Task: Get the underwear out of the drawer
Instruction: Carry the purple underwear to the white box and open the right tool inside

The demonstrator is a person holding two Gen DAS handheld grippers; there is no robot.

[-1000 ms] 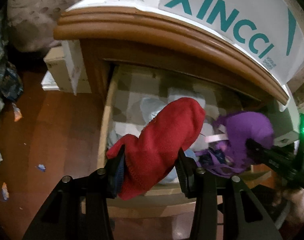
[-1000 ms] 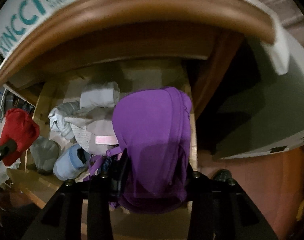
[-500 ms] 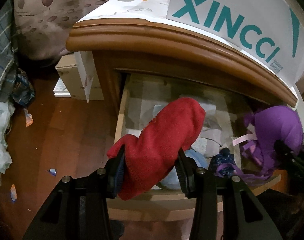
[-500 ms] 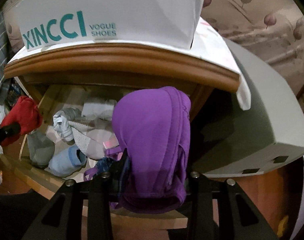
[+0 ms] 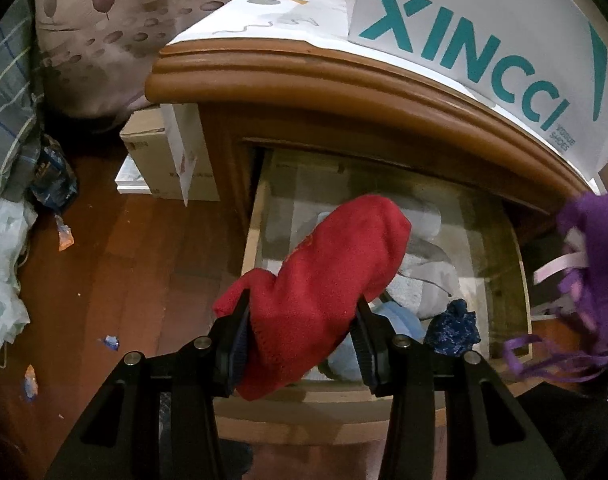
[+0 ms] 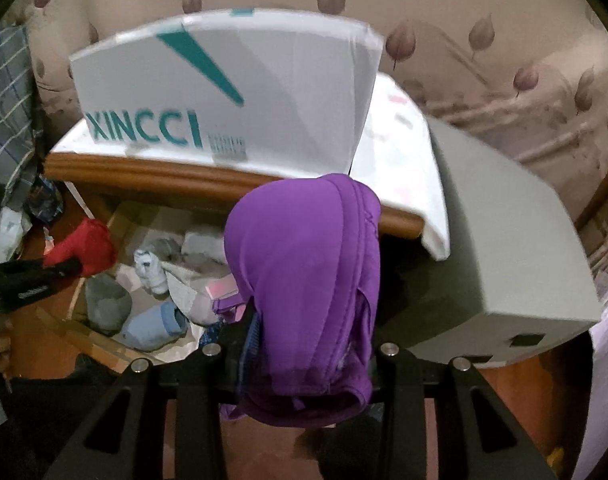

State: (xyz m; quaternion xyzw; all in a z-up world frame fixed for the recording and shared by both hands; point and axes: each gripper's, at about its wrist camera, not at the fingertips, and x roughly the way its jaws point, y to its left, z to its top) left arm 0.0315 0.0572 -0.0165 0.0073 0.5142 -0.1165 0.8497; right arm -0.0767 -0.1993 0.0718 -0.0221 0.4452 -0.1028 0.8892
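My left gripper (image 5: 301, 316) is shut on red underwear (image 5: 328, 280) and holds it above the front left of the open wooden drawer (image 5: 255, 216). My right gripper (image 6: 308, 320) is shut on a purple garment (image 6: 304, 264) with dangling straps, lifted above the drawer's right side. The purple garment also shows at the right edge of the left wrist view (image 5: 592, 248). The left gripper with the red piece (image 6: 83, 246) shows at the left of the right wrist view. Grey, white and light blue clothes (image 6: 151, 292) lie in the drawer.
A white XINCCI shoe box (image 6: 223, 92) stands on the nightstand top (image 5: 344, 80). A grey box (image 6: 504, 240) sits to the right of the nightstand. Cardboard boxes (image 5: 159, 152) and litter lie on the wooden floor (image 5: 103, 260) to the left.
Both grippers have risen and pulled back from the drawer with their garments. The purple garment has moved up and to the right, clear of the drawer.
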